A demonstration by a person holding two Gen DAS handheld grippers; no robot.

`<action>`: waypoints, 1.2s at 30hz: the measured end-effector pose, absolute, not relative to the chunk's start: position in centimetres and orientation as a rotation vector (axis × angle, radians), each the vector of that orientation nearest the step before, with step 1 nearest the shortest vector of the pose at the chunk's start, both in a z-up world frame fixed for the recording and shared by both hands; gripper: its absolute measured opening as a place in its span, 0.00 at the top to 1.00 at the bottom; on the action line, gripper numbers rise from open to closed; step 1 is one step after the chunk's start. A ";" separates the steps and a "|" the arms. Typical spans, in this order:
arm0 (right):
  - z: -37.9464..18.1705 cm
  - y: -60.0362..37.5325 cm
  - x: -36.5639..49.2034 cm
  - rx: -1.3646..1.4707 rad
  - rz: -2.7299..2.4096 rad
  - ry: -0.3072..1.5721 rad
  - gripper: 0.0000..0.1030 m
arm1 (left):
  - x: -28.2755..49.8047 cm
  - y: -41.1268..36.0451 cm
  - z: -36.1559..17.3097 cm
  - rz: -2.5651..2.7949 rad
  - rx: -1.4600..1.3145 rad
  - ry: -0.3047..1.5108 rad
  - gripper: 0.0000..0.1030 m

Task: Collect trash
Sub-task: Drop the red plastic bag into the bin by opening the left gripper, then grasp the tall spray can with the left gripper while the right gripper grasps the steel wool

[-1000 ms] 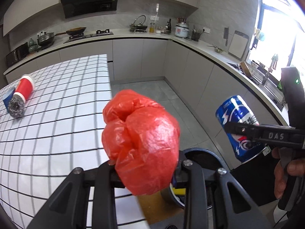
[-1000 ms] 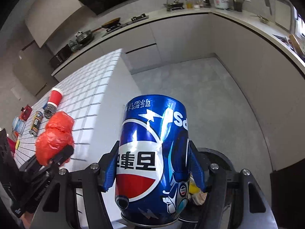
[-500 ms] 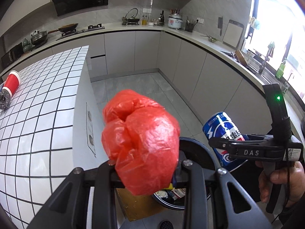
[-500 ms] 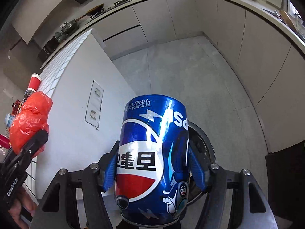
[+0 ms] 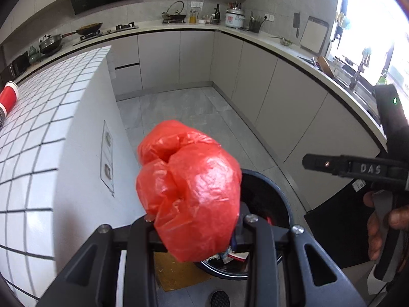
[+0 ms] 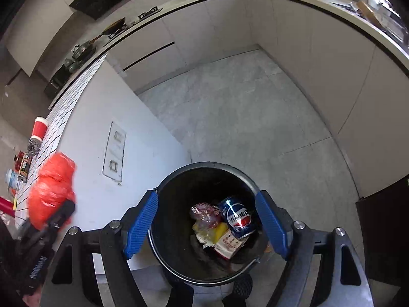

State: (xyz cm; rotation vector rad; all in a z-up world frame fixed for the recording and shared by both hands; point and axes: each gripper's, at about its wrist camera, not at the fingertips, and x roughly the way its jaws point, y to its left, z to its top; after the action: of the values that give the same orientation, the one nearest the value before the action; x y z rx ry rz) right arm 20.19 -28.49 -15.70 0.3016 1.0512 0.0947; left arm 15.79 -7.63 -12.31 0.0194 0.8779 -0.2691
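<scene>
Left wrist view: the left gripper (image 5: 194,226) tilts steeply downward, its jaws clamped on a crumpled red plastic bag (image 5: 189,189) that bulges up ahead of them. Just beyond and below the gripper sits the black trash bin (image 5: 278,204). To its right, a hand (image 5: 383,227) holds the right gripper (image 5: 310,163) pointing across.

Right wrist view: the right gripper (image 6: 205,223) points down over the bin's (image 6: 176,263) mouth. Its jaws have just been opening and stand apart, nothing between the blue pads (image 6: 141,223). The blue soda can (image 6: 236,216) lies inside the bin below among wrappers (image 6: 214,226). The red bag (image 6: 51,193) hangs to the gripper's left beside the tiled surface (image 6: 67,110).
</scene>
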 end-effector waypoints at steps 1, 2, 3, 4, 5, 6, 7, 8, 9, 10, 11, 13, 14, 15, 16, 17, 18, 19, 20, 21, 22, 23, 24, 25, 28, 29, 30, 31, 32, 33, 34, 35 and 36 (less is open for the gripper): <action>-15.7 -28.7 20.0 0.299 0.085 1.049 0.22 | 15.7 -8.1 -12.7 -0.269 0.021 0.882 0.69; -15.7 -28.7 19.9 0.297 0.080 1.047 0.22 | 15.6 -8.5 -13.1 -0.269 0.014 0.884 0.69; -15.7 -28.9 20.0 0.299 0.079 1.049 0.22 | 15.5 -8.9 -13.4 -0.264 0.009 0.887 0.69; -15.8 -29.0 19.9 0.296 0.072 1.049 0.22 | 15.4 -9.4 -13.8 -0.260 -0.001 0.891 0.69; -15.8 -29.2 19.8 0.283 0.063 1.046 0.22 | 15.5 -9.7 -14.1 -0.261 -0.013 0.899 0.69; -15.8 -29.1 19.8 0.272 0.055 1.041 0.22 | 15.4 -10.1 -14.5 -0.261 -0.025 0.910 0.68; -15.8 -29.2 19.7 0.256 0.037 1.038 0.22 | 15.3 -10.7 -15.0 -0.256 -0.036 0.922 0.68; -15.8 -29.3 19.6 0.239 0.021 1.038 0.22 | 15.3 -11.2 -15.3 -0.262 -0.048 0.935 0.68; -15.8 -29.5 19.6 0.226 0.011 1.035 0.22 | 15.2 -11.7 -15.5 -0.265 -0.056 0.943 0.68; -15.7 -29.8 19.5 0.221 0.004 1.031 0.22 | 15.0 -12.4 -15.7 -0.269 -0.057 0.944 0.67; -15.6 -30.2 19.4 0.227 0.002 1.030 0.22 | 15.1 -12.7 -15.8 -0.275 -0.060 0.948 0.66; -15.4 -31.1 19.3 0.242 -0.007 1.025 0.22 | 15.3 -13.5 -16.2 -0.275 -0.067 0.959 0.66; -15.2 -31.6 19.1 0.245 -0.016 1.018 0.22 | 15.5 -14.0 -16.5 -0.283 -0.074 0.970 0.61; -15.1 -32.1 19.0 0.247 -0.022 1.014 0.22 | 15.6 -14.6 -17.0 -0.301 -0.081 0.991 0.54; -14.9 -32.6 18.9 0.248 -0.028 1.013 0.22 | 15.9 -15.3 -17.5 -0.313 -0.070 1.024 0.31; -14.7 -33.0 18.7 0.247 -0.034 1.010 0.22 | 16.1 -15.5 -17.8 -0.306 -0.042 1.049 0.16; -14.5 -33.4 18.6 0.246 -0.038 1.006 0.22 | 16.1 -15.6 -17.5 -0.292 -0.016 1.045 0.15; -14.2 -33.8 18.5 0.245 -0.047 1.004 0.22 | 15.9 -15.5 -16.8 -0.286 -0.011 1.020 0.14; -14.0 -34.1 18.4 0.249 -0.052 1.005 0.22 | 15.7 -15.3 -16.2 -0.278 -0.013 1.006 0.08; -13.6 -34.5 18.4 0.257 -0.054 1.002 0.20 | 15.6 -14.9 -15.4 -0.261 -0.009 0.988 0.06; -13.2 -34.7 18.4 0.268 -0.057 0.989 0.18 | 15.5 -14.5 -14.5 -0.245 -0.002 0.967 0.04; -12.8 -34.8 18.4 0.275 -0.061 0.976 0.14 | 15.3 -14.0 -13.5 -0.240 0.000 0.945 0.04; -12.4 -34.8 18.4 0.279 -0.064 0.964 0.11 | 15.2 -13.5 -12.6 -0.237 -0.001 0.924 0.04; -12.0 -34.7 18.4 0.285 -0.059 0.953 0.10 | 15.0 -12.9 -11.6 -0.229 -0.003 0.904 0.04; -10.6 -33.5 18.7 0.283 -0.035 0.922 0.07 | 14.4 -11.3 -9.2 -0.211 -0.014 0.853 0.03; -10.4 -33.2 18.8 0.283 -0.025 0.914 0.06 | 14.3 -10.6 -8.3 -0.202 -0.014 0.836 0.03; -10.0 -32.5 19.0 0.284 -0.008 0.908 0.06 | 14.3 -10.1 -7.6 -0.196 -0.017 0.818 0.03; -9.5 -31.6 19.2 0.278 0.014 0.904 0.06 | 14.1 -9.3 -6.6 -0.185 -0.019 0.799 0.03; -9.2 -30.9 19.3 0.269 0.026 0.899 0.05 | 14.2 -8.8 -6.2 -0.174 -0.021 0.788 0.02; -8.8 -29.9 19.4 0.253 0.041 0.892 0.05 | 14.2 -8.1 -5.8 -0.165 -0.026 0.777 0.02; -8.3 -28.9 19.6 0.240 0.058 0.886 0.05 | 14.1 -7.3 -5.1 -0.156 -0.031 0.762 0.02; -8.0 -28.0 19.7 0.230 0.073 0.882 0.05 | 14.0 -6.7 -4.8 -0.147 -0.030 0.754 0.02; -7.7 -27.1 20.0 0.220 0.087 0.878 0.04 | 14.1 -6.1 -4.5 -0.135 -0.028 0.747 0.02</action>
State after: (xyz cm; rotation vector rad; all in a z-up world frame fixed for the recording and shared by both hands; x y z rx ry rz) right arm 19.96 -27.13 -7.66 0.2199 0.8784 0.0868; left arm 14.10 -6.11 -4.51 -0.0280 0.7471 -0.1352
